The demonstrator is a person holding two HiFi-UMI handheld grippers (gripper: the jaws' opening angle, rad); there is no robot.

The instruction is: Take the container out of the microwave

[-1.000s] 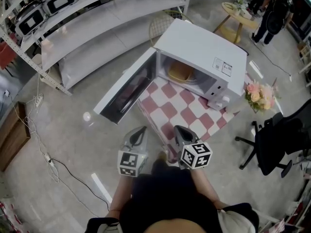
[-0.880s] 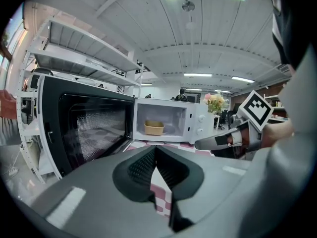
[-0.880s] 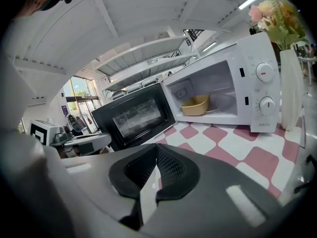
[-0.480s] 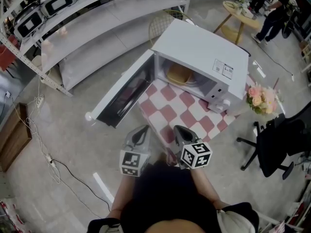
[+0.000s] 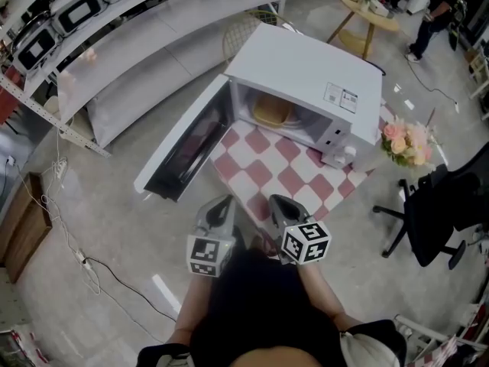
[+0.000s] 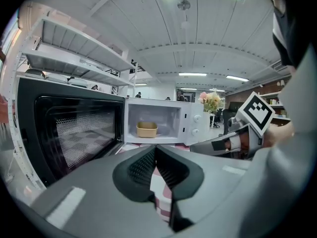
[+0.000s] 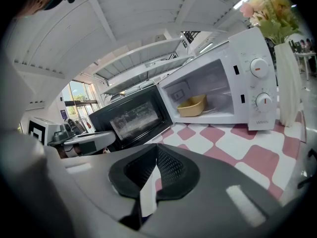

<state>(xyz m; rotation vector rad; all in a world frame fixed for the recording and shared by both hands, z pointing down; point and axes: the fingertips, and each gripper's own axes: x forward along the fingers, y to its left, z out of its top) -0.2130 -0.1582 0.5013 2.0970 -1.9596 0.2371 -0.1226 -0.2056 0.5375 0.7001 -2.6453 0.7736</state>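
The tan container (image 5: pixel 272 111) sits inside the microwave (image 5: pixel 306 75), whose door (image 5: pixel 183 147) stands open toward eight o'clock. The left gripper (image 5: pixel 223 205) and right gripper (image 5: pixel 276 203) hover at six o'clock of the checkered surface (image 5: pixel 260 176), jaws together and empty.

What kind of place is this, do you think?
Probably a test lab or office workspace, not a home kitchen: a metal rack holds several microwaves, an office chair stands nearby, and cables lie on the bare floor.
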